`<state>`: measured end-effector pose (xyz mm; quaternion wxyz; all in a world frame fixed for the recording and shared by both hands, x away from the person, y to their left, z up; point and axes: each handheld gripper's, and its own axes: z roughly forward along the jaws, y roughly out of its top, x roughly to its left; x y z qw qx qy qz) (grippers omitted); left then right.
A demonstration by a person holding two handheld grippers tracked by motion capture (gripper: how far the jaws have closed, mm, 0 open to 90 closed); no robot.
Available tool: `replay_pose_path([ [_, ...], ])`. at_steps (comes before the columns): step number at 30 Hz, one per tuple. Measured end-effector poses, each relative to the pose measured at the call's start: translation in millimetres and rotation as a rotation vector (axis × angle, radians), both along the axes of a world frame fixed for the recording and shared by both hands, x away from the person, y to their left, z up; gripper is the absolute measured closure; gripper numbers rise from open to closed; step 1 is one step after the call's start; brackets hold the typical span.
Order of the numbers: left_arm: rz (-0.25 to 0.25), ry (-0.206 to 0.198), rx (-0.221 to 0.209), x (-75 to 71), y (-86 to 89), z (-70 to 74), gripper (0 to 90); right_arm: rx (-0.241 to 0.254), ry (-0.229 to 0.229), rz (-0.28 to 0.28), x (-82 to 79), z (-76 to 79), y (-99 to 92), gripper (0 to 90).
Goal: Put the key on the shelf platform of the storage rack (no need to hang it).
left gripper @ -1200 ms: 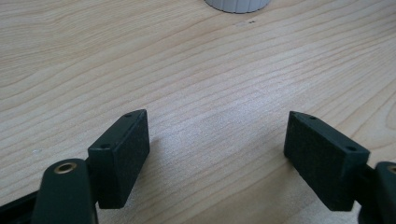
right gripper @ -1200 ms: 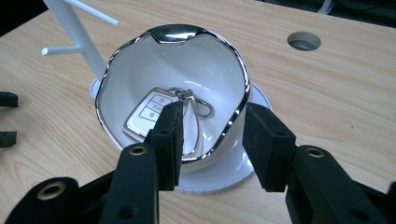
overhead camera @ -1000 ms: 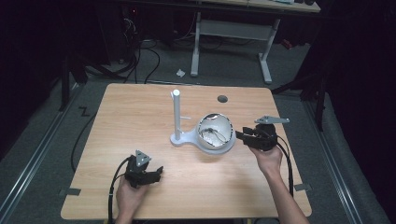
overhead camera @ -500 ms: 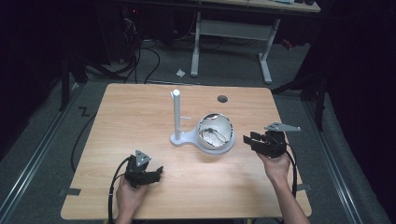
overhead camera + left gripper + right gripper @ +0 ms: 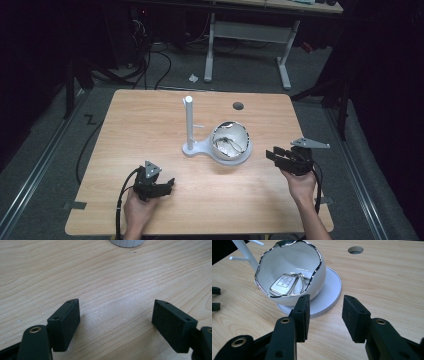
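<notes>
**Mia:** What is in the white bowl (image 5: 292, 272)?

**Ben:** A car key (image 5: 283, 285) on a ring. The bowl looks like a cracked egg shell with a shiny silver rim. It sits on the round base of the white stand (image 5: 190, 127), near the middle of the table (image 5: 150, 125).

**Mia:** How would the key feel to pick up?

**Ben:** I think it is light, hard and smooth, so it could slip. It lies flat at the bottom of the bowl, so I would pinch it by its thin sides, or catch the ring. The bowl looks like it could break, and I guess it is not heavy, so a bump on the rim might tip it.

**Mia:** What are the grippers doing?

**Ben:** The right gripper (image 5: 325, 307) is half open with nothing between its jaws. It points at the bowl from just beside the base. The left gripper (image 5: 116, 317) is wide open and holds nothing. It rests low over bare wood near the front edge.

**Mia:** Did anything change from a second ago?

**Ben:** Yes. The right gripper was up close to the bowl's rim. Now it sits farther back toward the person, with its jaws just as wide. The left gripper, the bowl and the stand are in the same spots.
</notes>
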<state>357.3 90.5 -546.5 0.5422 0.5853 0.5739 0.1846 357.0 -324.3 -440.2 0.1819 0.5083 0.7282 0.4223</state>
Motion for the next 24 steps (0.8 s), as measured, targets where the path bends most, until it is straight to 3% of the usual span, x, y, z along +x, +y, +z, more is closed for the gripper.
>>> replay_pose_path([
  [24, -0.001, -0.003, 0.007, -0.1, -0.5, -0.4, 23.2, 0.026, -0.018, 0.008, -20.3, -7.0, -2.4, 57.9],
])
